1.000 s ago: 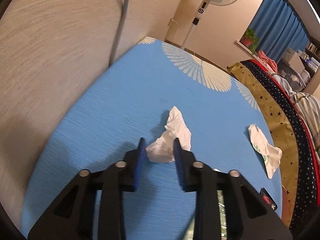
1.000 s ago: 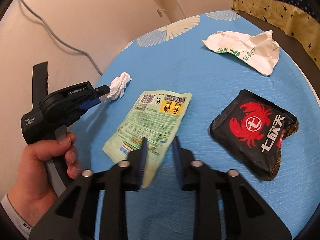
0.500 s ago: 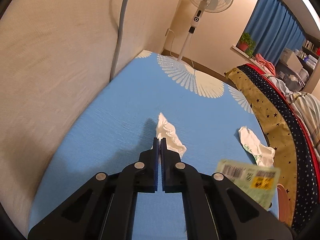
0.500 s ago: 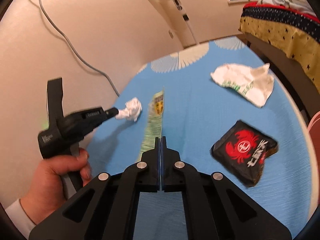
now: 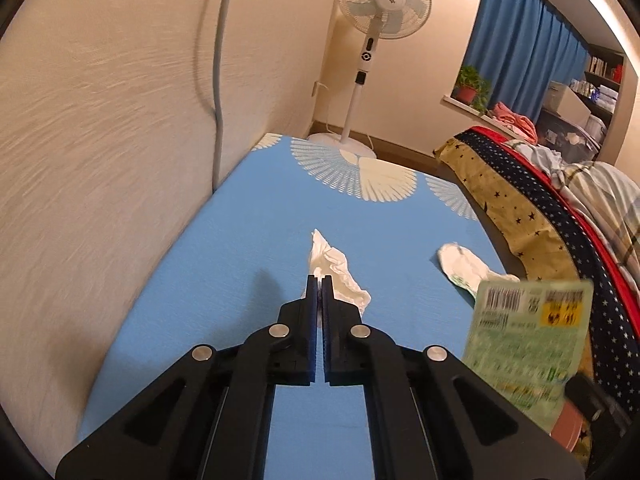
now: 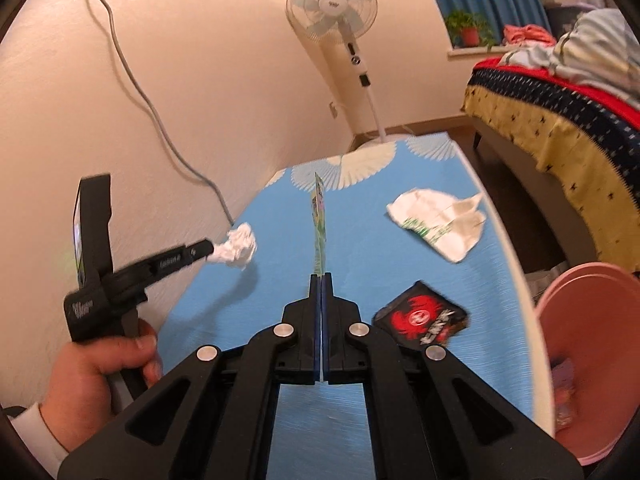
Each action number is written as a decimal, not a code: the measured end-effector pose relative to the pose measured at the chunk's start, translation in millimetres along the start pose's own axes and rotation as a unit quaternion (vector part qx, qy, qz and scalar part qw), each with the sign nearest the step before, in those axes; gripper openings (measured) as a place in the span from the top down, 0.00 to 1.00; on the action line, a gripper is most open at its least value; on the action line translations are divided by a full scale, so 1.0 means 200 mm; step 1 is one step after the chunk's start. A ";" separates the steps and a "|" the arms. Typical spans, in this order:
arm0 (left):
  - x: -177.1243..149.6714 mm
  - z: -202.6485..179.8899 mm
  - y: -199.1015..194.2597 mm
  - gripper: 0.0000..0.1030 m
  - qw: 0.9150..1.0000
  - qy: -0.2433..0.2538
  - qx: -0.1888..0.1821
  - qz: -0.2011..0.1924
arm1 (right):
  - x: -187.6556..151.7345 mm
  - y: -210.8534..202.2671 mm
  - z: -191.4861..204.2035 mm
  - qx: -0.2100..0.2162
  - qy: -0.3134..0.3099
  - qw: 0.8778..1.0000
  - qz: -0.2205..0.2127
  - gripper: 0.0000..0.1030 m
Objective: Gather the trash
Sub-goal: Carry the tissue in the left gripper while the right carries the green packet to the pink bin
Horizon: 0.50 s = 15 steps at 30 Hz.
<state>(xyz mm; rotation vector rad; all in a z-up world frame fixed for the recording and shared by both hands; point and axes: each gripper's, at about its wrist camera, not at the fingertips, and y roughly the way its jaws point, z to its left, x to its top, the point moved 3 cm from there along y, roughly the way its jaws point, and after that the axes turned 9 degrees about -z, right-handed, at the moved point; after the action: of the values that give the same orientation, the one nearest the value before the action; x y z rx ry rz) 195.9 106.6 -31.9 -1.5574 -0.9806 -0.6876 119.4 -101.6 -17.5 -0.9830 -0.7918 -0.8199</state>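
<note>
- left gripper: clamped on a crumpled tissue, pinching its near edge at frame centre of the left view. in the right view the same tissue hangs off the tool tips at centre left, lifted clear of the blue table with its shadow below.
- tissue handling: judged near weightless, soft, compresses to nothing. any pinch on a fold holds; loose tail may flap but won't slip.
- right gripper: clenched on a green snack wrapper, seen edge-on at frame centre, standing up from the tips. in the left view it shows flat-on at lower right, blurred.
- wrapper handling: thin film, light, floppy, likely slick. edge grip is ok.
- white plastic bag: lies on the table upper right of centre. soft and baggy, best grabbed on a raised crease.
- black snack packet: on the table right of centre, near the edge. stiffer foil, probably slippery; take it by a corner or seam.
- pink bin: lower right edge, beside the table. likely drop point.
</note>
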 end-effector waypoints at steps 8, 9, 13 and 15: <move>-0.12 -0.09 -0.14 0.98 1.000 0.004 -0.007 -0.002 | 0.06 -0.16 -0.05 -0.029 -0.030 0.999 -0.024 1.00; -0.14 -0.10 -0.15 0.98 1.000 0.003 -0.008 -0.001 | 0.06 -0.18 -0.07 -0.033 -0.031 0.999 -0.026 1.00; -0.19 -0.14 -0.20 0.98 1.000 0.004 -0.011 -0.003 | 0.10 -0.26 -0.12 -0.053 -0.033 0.997 -0.037 1.00; -0.21 -0.17 -0.22 0.98 1.000 0.012 -0.014 -0.005 | 0.11 -0.29 -0.15 -0.062 -0.035 0.996 -0.044 1.00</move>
<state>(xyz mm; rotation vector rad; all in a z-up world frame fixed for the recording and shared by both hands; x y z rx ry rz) 139.0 65.1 -38.7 -1.5663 -0.9652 -0.7271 85.2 -152.7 14.4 -1.0983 -0.8569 -0.9229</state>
